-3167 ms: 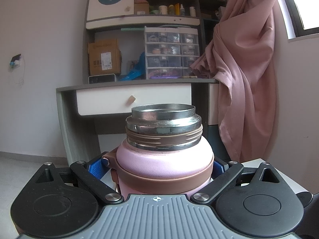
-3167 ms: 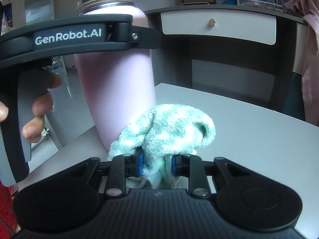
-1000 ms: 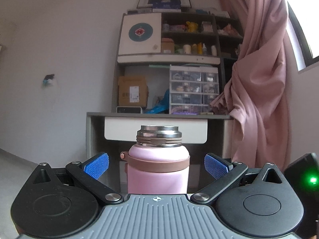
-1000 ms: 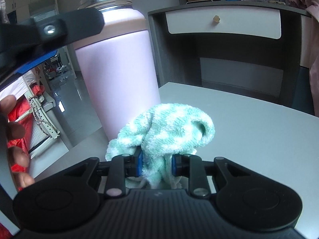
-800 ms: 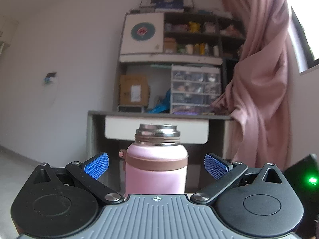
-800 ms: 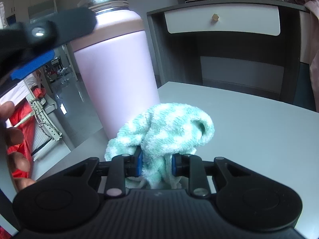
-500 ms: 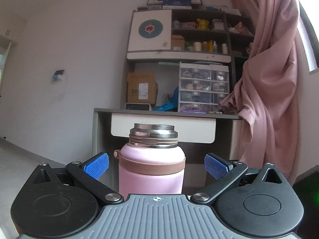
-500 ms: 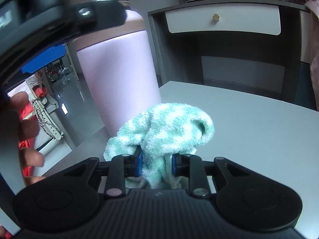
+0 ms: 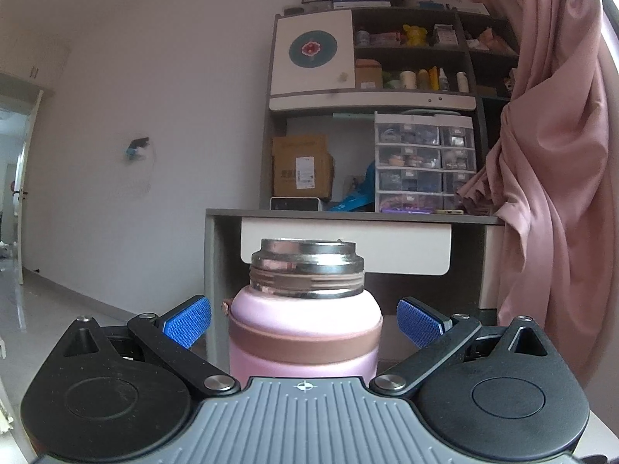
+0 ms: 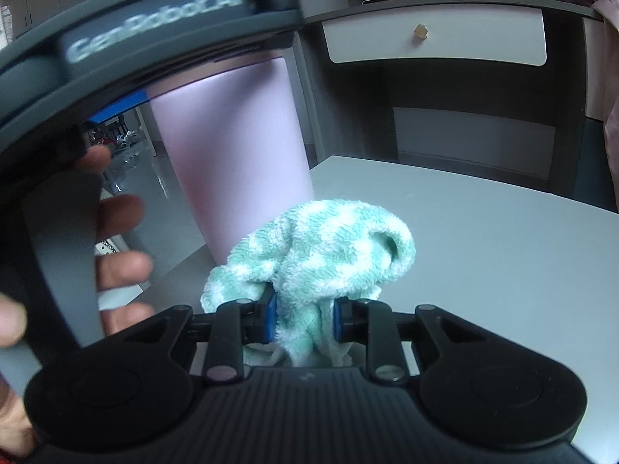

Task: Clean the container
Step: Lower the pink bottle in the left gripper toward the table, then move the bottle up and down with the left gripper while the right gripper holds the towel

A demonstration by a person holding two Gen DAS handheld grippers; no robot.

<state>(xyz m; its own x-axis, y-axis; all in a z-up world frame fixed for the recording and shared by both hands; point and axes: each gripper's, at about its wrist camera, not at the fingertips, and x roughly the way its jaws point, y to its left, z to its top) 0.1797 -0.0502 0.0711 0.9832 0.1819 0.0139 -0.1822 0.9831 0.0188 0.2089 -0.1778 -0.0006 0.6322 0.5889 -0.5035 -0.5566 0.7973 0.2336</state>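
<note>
A pink flask [image 9: 304, 332] with a steel threaded mouth and no lid stands upright on the white table. My left gripper [image 9: 303, 323] is open, its blue pads [image 9: 187, 321] a little apart from the flask on either side, at shoulder height. In the right wrist view the flask's pink body [image 10: 236, 147] stands at the table's left edge, its top hidden by the left gripper's blurred black body [image 10: 127, 38]. My right gripper [image 10: 302, 319] is shut on a green-and-white towel [image 10: 321, 251], low over the table just right of the flask's base.
A person's fingers [image 10: 120, 239] wrap the left gripper's handle. Behind the white table [image 10: 483, 263] stands a grey desk [image 9: 348, 216] with a white drawer, shelves, a cardboard box and plastic drawers. A pink curtain [image 9: 549, 178] hangs at the right.
My left gripper, shut on the flask three seconds ago, let go and backed off; over the last second it has drawn nearer, open, around the flask. The right gripper and towel have kept still.
</note>
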